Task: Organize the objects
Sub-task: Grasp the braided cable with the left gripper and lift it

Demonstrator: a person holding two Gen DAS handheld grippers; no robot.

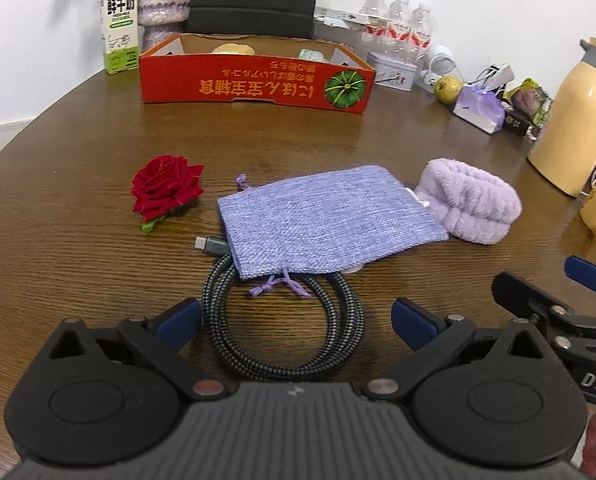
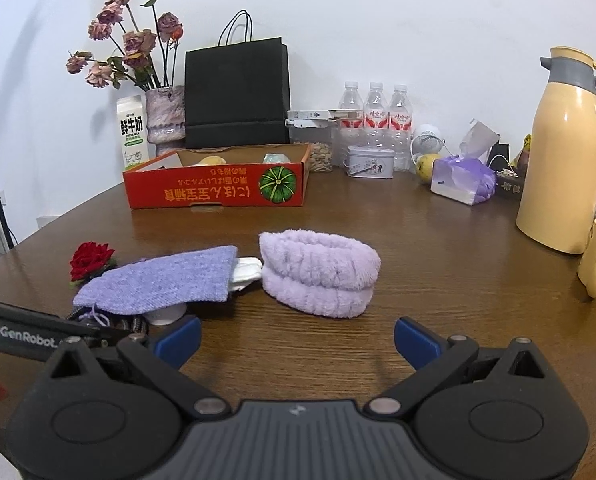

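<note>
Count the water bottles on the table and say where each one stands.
3 water bottles, in a row by the wall right of the black bag: left, middle, right. More may be hidden behind them.

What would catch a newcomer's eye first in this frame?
Probably the red rose lying on the brown table, left of the lilac woven pouch, which partly covers a coiled braided cable. Right of the pouch sits a fluffy lilac headband, and behind them stands the red cardboard box with a pumpkin picture.
</note>
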